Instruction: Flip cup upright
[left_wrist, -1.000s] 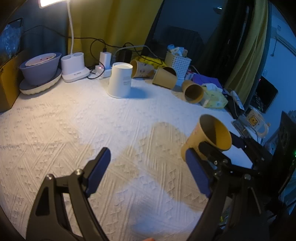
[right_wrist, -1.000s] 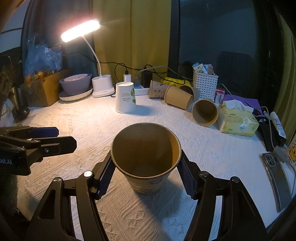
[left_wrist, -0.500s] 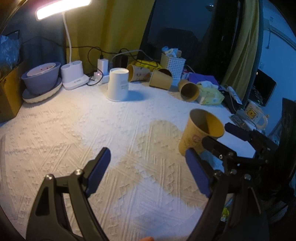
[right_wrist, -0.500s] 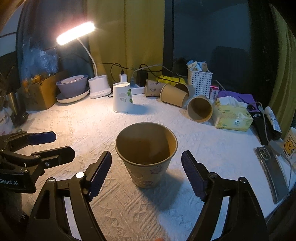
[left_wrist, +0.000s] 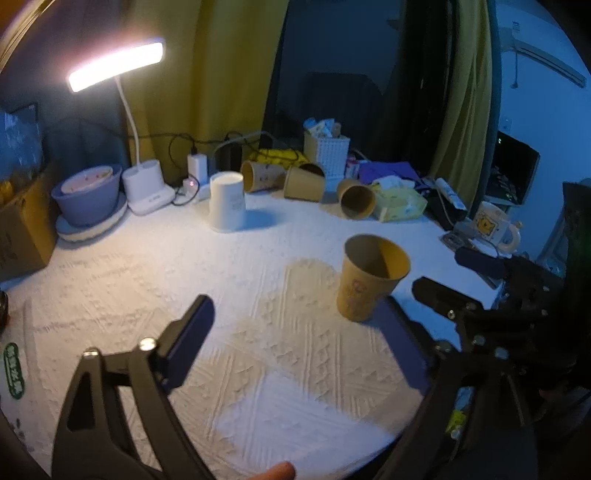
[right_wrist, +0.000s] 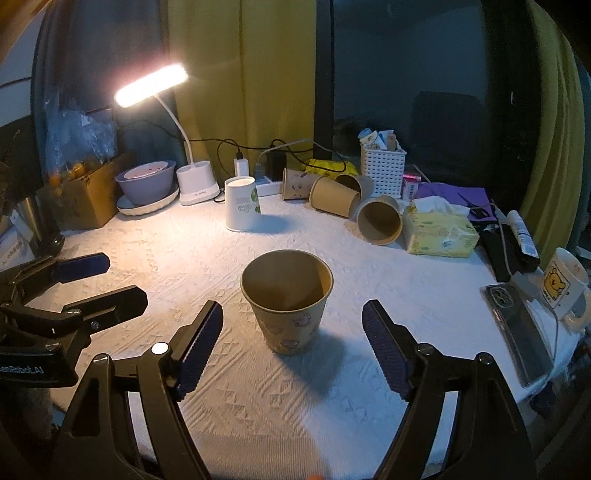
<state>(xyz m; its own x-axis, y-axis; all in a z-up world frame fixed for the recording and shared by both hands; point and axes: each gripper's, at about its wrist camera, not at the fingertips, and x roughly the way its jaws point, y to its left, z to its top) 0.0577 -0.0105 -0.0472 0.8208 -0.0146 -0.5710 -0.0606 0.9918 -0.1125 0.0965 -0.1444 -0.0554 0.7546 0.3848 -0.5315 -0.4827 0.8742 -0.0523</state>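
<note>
Right gripper spread wide, holding nothing; paper cup stands upright on the white cloth just ahead, between its fingers, touching neither. Left gripper also gaping, empty, cup ahead-right. Risk: a finger clipping the light cup tips it over.

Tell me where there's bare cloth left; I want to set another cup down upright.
Free: the wide patch between the upright brown cup, the white cup and the purple bowl, and the near strip by the open right gripper. Crowded: the back right, with tipped cups, tissue box and basket; phone and mug fill the right edge.
</note>
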